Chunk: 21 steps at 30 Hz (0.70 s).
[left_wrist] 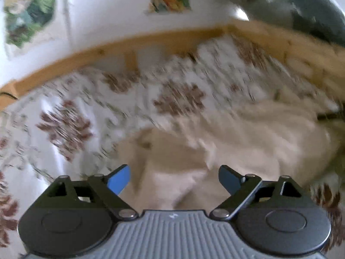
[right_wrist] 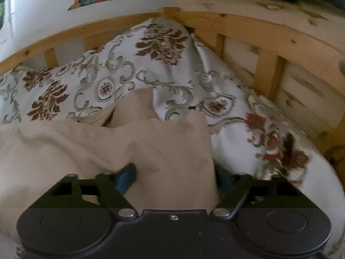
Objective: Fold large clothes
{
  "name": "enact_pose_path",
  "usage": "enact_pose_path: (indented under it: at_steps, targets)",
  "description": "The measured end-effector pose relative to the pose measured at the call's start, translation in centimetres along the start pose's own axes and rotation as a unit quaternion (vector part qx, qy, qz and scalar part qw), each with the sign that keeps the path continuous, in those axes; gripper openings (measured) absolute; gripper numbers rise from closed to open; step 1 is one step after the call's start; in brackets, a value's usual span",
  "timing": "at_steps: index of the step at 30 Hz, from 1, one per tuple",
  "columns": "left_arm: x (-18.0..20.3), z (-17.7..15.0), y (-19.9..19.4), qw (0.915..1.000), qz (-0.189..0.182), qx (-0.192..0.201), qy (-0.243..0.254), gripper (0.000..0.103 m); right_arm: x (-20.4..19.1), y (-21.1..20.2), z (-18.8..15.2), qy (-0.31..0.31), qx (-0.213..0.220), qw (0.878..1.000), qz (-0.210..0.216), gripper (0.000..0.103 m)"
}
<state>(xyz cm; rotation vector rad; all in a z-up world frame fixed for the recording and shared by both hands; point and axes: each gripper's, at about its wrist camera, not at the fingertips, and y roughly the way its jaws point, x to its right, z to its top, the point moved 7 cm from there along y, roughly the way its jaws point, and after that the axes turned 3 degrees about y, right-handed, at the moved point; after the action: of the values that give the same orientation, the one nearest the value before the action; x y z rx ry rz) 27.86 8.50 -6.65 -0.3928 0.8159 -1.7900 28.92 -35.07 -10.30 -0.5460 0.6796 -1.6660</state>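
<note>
Two grippers: both over the bed, neither yet lifting anything.
Garment (right_wrist: 90, 142): cream-beige, large, heaped in soft folds on the patterned bedspread (right_wrist: 168, 69), toward the near edge of the bed; no hem, sleeve or collar told apart with certainty.
Garment in the left view (left_wrist: 248, 133): same crumpled heap, blurred by camera motion, spread from below the gripper out toward the right side of the bed.
Left gripper (left_wrist: 173, 179): fingers spread wide, nothing between them, hovering just above the cloth; contact not shown.
Right gripper (right_wrist: 175, 180): fingers set wide apart with a thick fold of the garment bunched between them; right finger mostly hidden by cloth; no pinch visible, so judged not yet clamped.
Bed frame (right_wrist: 120, 27): pale wooden slatted rails along the far edge and the right edge, meeting at the far corner.
Step in hand: judged as the opening stage, taking hold of the heap before spreading it flat; no fold made so far.
Next move, right: closing on the fold already between the fingers, ideally on a single edge rather than a wad.
Next move, left: finding a matching edge or corner well apart from the right hold, then closing.
After that: pulling the two holds apart to flatten the cloth across the bedspread.
Risk: grabbing bedspread along with garment, since both lie touching.
</note>
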Motion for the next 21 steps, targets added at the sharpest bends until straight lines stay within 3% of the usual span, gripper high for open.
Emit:
enact_pose_path:
  at_steps: [2,3,5,6,8,10,13,15,16,17,21]
  targets:
    - [0.6,-0.9,1.5,0.9996,0.002,-0.026,0.006,0.085,0.0,0.0,-0.3,-0.013,0.001,1.0,-0.003,0.047]
    - [0.7,-1.3,2.3,0.9989,0.014,-0.043,0.011,0.077,0.1,0.0,-0.4,-0.017,0.001,1.0,-0.007,0.039]
    - [0.3,-1.7,3.0,0.998,0.032,-0.055,-0.005,0.052,0.7,-0.2,-0.2,-0.008,0.006,1.0,-0.013,0.02]
    - [0.1,-1.6,2.8,0.998,0.03,-0.053,-0.017,0.039,1.1,-0.3,-0.1,0.003,0.01,1.0,-0.013,0.016]
    - [-0.6,-1.3,2.1,0.9977,0.034,-0.036,-0.047,0.027,2.0,-0.5,0.1,0.028,0.017,0.999,-0.009,0.01]
    - [-1.7,-1.2,1.4,0.9962,0.056,-0.02,-0.063,0.008,2.4,-0.7,0.2,0.041,0.021,0.999,-0.007,0.009]
    - [-3.8,-1.0,0.6,0.989,0.095,-0.008,-0.113,0.002,2.4,-1.0,0.3,0.044,0.023,0.999,-0.008,0.01]
    - [-5.7,-1.1,0.1,0.9794,0.115,-0.006,-0.166,0.001,2.5,-1.2,0.4,0.044,0.026,0.999,-0.008,0.019]
    - [-7.1,-1.4,0.1,0.972,0.124,-0.014,-0.199,0.001,2.5,-1.3,0.4,0.048,0.026,0.998,-0.006,0.031]
    - [-8.1,-1.9,0.0,0.965,0.123,-0.025,-0.23,0.001,2.6,-1.3,0.4,0.054,0.024,0.998,-0.004,0.036]
    - [-11.0,-5.3,1.7,0.9293,0.079,-0.095,-0.348,0.002,2.7,-0.9,-0.1,0.065,0.005,0.998,-0.007,0.04]
